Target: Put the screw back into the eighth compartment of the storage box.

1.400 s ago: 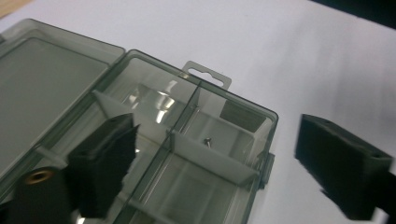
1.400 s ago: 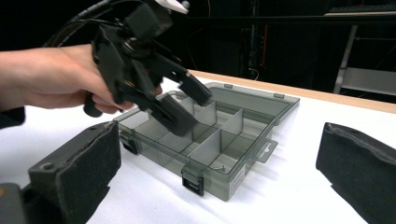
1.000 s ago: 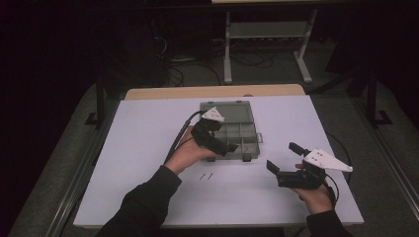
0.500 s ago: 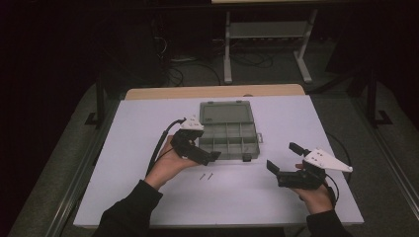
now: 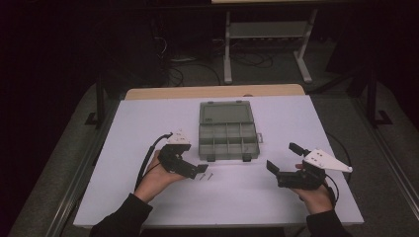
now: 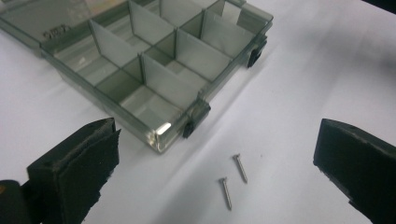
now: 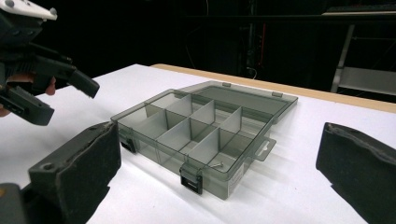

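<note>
Item: two small screws, lying side by side but apart on the white table, just near of the compartment box and off its near-left corner. Item: the box, smoky grey plastic, lid laid open flat on the far side, dividers upright, two dark latches on its near wall; one small screw-like piece lies in a near compartment (too small to tell more). Item: left gripper, jaws spread wide, tips low and just left of the two screws, touching neither. Item: right gripper, jaws spread wide, empty, held well right of the screws, facing the box.
</note>
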`<state>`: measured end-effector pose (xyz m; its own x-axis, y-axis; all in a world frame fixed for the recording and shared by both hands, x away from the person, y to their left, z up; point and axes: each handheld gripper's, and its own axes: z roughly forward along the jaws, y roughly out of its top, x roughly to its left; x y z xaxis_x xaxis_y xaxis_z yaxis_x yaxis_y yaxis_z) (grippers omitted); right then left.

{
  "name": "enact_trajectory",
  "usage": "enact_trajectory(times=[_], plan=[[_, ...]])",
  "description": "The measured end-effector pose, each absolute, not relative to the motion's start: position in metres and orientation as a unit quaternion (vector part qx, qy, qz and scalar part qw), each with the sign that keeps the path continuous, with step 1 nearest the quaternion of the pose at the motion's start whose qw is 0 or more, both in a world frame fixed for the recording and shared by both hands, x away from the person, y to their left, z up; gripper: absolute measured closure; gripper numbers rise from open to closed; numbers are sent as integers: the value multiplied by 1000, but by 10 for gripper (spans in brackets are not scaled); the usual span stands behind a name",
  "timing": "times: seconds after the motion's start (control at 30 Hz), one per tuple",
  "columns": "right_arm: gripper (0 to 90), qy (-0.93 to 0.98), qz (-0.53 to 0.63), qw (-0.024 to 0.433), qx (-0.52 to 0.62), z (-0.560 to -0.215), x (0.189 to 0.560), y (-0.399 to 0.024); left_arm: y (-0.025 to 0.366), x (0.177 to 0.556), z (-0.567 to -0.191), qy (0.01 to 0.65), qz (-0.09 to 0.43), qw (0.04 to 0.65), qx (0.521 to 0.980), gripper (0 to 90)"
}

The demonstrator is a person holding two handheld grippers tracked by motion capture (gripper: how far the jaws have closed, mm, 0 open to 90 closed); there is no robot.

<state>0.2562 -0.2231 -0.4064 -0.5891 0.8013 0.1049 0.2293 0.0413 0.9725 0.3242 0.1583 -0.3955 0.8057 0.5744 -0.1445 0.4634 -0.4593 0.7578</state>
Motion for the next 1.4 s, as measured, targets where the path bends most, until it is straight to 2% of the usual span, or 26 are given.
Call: enact_trajectory(times=[0.07, 0.27, 0.37, 0.4, 0.47, 0.97, 1.17, 1.4], plan=[[0, 677, 579, 247, 381, -406, 256, -223, 159, 323, -400, 308, 62, 421, 851, 17], [0, 677, 578, 247, 382, -406, 256, -224, 160, 320, -408, 302, 59, 399, 864, 201], [0, 678, 578, 248, 382, -406, 256, -224, 160, 318, -411, 307, 60, 395, 864, 254], [0, 678, 578, 248, 382, -406, 256, -224, 159, 318, -412, 311, 60, 398, 861, 309], [0, 678, 578, 248, 382, -406, 256, -223, 161, 319, -413, 306, 61, 391, 866, 329], [0, 676, 579, 247, 383, -406, 256, -223, 157, 318, -423, 298, 37, 366, 881, 692], [0, 678, 578, 247, 381, -406, 256, -223, 151, 317, -428, 295, 25, 354, 887, 779], [0, 678, 578, 247, 381, -406, 256, -223, 148, 317, -432, 295, 26, 347, 890, 827]])
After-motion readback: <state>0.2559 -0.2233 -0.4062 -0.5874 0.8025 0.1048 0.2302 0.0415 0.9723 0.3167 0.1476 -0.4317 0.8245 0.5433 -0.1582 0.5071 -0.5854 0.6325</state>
